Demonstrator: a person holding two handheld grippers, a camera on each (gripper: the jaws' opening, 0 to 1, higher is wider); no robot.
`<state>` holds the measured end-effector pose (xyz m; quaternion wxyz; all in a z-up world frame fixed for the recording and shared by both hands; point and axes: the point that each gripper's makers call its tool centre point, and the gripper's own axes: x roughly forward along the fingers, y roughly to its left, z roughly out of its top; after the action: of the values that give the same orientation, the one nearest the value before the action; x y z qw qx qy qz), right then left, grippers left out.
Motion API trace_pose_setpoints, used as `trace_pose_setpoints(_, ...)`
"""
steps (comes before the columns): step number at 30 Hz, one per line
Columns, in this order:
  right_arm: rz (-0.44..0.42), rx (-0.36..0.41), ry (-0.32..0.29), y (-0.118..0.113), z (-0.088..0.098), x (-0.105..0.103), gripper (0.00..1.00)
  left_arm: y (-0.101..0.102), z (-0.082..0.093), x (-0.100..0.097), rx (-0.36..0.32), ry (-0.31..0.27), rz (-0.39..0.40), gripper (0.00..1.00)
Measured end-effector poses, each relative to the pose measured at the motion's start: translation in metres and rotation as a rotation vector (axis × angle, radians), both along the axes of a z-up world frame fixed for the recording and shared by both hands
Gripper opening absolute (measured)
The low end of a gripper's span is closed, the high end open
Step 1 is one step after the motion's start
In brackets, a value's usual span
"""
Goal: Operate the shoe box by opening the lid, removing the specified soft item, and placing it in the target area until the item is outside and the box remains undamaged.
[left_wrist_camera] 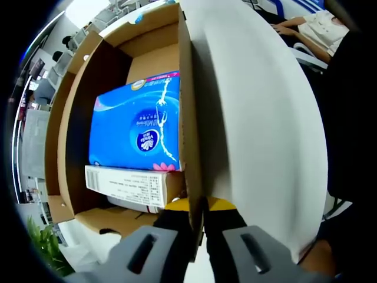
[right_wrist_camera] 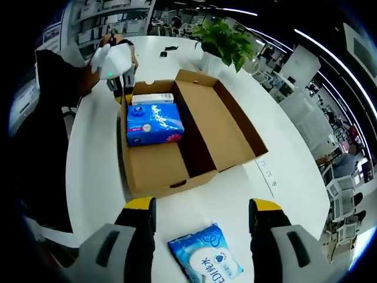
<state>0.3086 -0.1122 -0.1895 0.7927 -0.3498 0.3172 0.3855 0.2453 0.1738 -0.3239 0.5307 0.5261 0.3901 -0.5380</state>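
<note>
Lid already open: shoe box (right_wrist_camera: 177, 138) lying flat on the white counter (right_wrist_camera: 294, 177), hinged lid (right_wrist_camera: 218, 127) folded out beside the tray, cardboard looking intact and uncreased from the right gripper view. One soft pack (right_wrist_camera: 207, 261) in blue and white wrapping already out, resting on the counter just in front of the box, between the jaws of the right gripper (right_wrist_camera: 203, 215); jaws spread wide, released, touching nothing. Judged as the specified soft item delivered to its spot, though no marked target area visible to confirm it.

Still inside the tray: blue tissue pack (right_wrist_camera: 153, 124) and, just beyond it against the far wall, a white carton (right_wrist_camera: 152, 98) with printed text. Same two seen close in the left gripper view, tissue pack (left_wrist_camera: 136, 121) above the white carton (left_wrist_camera: 126, 186).

Left gripper (left_wrist_camera: 197, 221) clenched on the cardboard box wall (left_wrist_camera: 189, 118), jaws pinching the edge from both sides, apparently steadying the box; also seen at the far end of the box in the right gripper view, held in a white-gloved hand (right_wrist_camera: 113, 61).

Remaining, by judgement: letting go of the wall without bending it, and, only if the blue tissue pack also counts as a specified item, lifting that out too. Otherwise close to finished. Potted plant (right_wrist_camera: 222, 36) well apart, beyond the box.
</note>
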Motion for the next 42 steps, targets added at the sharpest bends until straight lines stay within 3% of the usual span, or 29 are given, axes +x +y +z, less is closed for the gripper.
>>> trace_pose_setpoints(12,0.037,0.034,0.013,0.048,0.005,0.003,0.65,0.000,0.000,0.000,0.003,-0.001,-0.003,0.04)
trace_pose_setpoints(19,0.060,0.007,0.027,0.068,-0.002,0.007,0.65,0.000,-0.001,0.000,0.016,-0.014,-0.004,0.05)
trace_pose_setpoints(27,0.167,-0.024,-0.007,0.088,-0.002,0.011,0.65,0.000,0.000,0.000,0.001,-0.003,-0.007,0.04)
trace_pose_setpoints(29,0.261,-0.064,-0.039,0.103,-0.008,0.010,0.64,-0.001,0.001,-0.001,-0.017,0.011,-0.007,0.04)
trace_pose_setpoints(32,0.248,-0.063,0.002,0.112,-0.024,0.009,0.64,-0.002,0.001,-0.003,-0.024,0.014,-0.007,0.04)
trace_pose_setpoints(39,0.235,-0.061,0.044,0.121,-0.030,0.007,0.64,-0.003,0.000,-0.003,-0.023,0.017,-0.008,0.04)
trace_pose_setpoints(42,0.159,0.002,0.105,0.129,-0.035,0.004,0.65,-0.003,0.001,-0.003,-0.024,0.018,-0.007,0.04)
